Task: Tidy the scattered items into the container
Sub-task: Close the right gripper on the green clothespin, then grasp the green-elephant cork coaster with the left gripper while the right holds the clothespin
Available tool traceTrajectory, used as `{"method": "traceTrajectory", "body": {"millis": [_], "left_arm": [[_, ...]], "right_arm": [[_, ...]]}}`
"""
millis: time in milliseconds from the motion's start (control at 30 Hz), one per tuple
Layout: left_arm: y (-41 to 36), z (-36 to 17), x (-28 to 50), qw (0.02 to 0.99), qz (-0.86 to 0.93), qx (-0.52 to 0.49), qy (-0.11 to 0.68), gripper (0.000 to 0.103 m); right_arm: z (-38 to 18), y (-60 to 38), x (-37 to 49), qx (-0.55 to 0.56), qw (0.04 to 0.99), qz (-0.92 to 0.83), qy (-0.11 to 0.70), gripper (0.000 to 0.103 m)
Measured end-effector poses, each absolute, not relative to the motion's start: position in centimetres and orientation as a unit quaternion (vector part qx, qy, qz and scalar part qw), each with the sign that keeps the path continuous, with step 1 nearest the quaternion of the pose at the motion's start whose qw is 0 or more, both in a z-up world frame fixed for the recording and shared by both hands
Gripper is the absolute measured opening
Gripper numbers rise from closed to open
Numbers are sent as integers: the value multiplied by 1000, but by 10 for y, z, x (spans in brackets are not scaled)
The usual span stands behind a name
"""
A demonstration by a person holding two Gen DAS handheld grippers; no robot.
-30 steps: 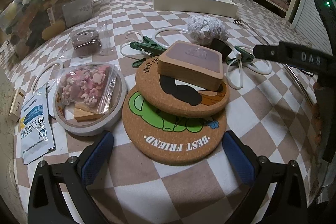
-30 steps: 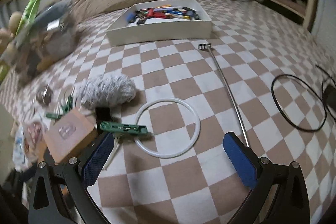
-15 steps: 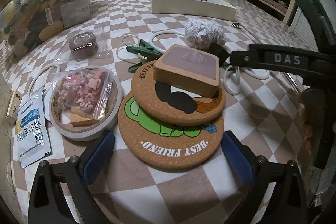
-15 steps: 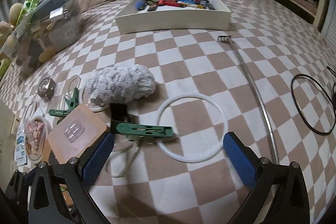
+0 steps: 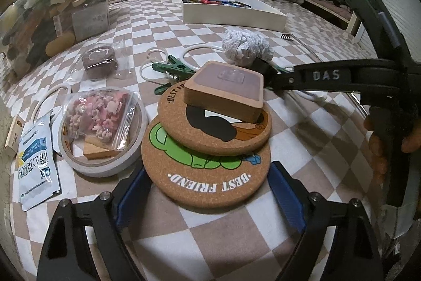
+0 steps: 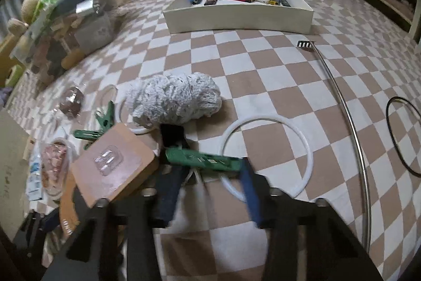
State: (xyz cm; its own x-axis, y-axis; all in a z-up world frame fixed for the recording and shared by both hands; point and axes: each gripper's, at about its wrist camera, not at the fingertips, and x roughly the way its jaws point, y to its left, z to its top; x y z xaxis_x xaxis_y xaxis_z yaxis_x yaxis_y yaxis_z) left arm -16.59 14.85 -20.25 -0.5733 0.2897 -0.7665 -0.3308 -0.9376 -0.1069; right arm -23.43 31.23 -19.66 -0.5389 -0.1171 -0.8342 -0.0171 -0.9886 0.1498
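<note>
From the left wrist, we see our left gripper point(image 5: 208, 191) spread wide at the near edge of the lower cork coaster point(image 5: 205, 170), its blue pads on either side of that disc and now closer to it than half a second ago. A second cork coaster point(image 5: 214, 123) overlaps it, and a cork block point(image 5: 223, 90) sits on top. The right gripper point(image 5: 265, 71) has reached farther in from the right, and its black finger now covers most of the green clip beyond the block. The white tray point(image 5: 231, 15) lies far back on the checked bed. From the right wrist, our right gripper point(image 6: 210, 175) has closed in markedly since the earlier frame: its blue pads sit at the two ends of the green clip point(image 6: 202, 159), which lies across the white ring point(image 6: 268, 157). Motion blur keeps us from telling whether the pads actually press the clip. The white tray point(image 6: 236, 17), holding small colourful items, stays far ahead, beyond the ball of pale yarn point(image 6: 173, 99). A thin metal rod point(image 6: 350, 117) curves along the right, and a black loop point(image 6: 405, 133) is cut off at the right edge.
</note>
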Motion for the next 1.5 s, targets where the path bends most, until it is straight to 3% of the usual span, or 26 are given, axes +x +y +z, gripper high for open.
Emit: {"method": "traceTrajectory", "body": {"millis": [133, 300, 400, 533, 567, 600, 667, 1133, 1400, 1500], "left_arm": [[148, -202, -165, 178, 887, -425, 21, 84], [145, -200, -160, 185, 888, -420, 15, 66], [140, -199, -160, 189, 887, -420, 1, 60], [135, -199, -161, 195, 884, -424, -14, 60], [134, -198, -162, 197, 883, -426, -18, 64], [134, -198, -162, 201, 881, -428, -22, 76], [135, -196, -164, 196, 880, -433, -16, 91], [158, -203, -194, 170, 865, -460, 106, 103], [170, -202, -206, 188, 865, -429, 180, 103], [167, -202, -202, 195, 868, -423, 174, 100]], "right_arm": [[-194, 319, -232, 473, 35, -876, -92, 35], [-187, 324, -227, 459, 46, -880, -113, 34], [-183, 329, -222, 452, 51, -882, -125, 34], [-178, 337, -214, 441, 53, -884, -144, 34], [-176, 340, -211, 437, 54, -885, -152, 34], [-175, 343, -210, 434, 55, -885, -158, 34], [-173, 347, -206, 430, 58, -885, -168, 34], [-173, 347, -204, 431, 74, -881, -179, 34], [-174, 346, -206, 433, 79, -879, -182, 34], [-174, 347, -206, 433, 78, -879, -184, 34]]}}
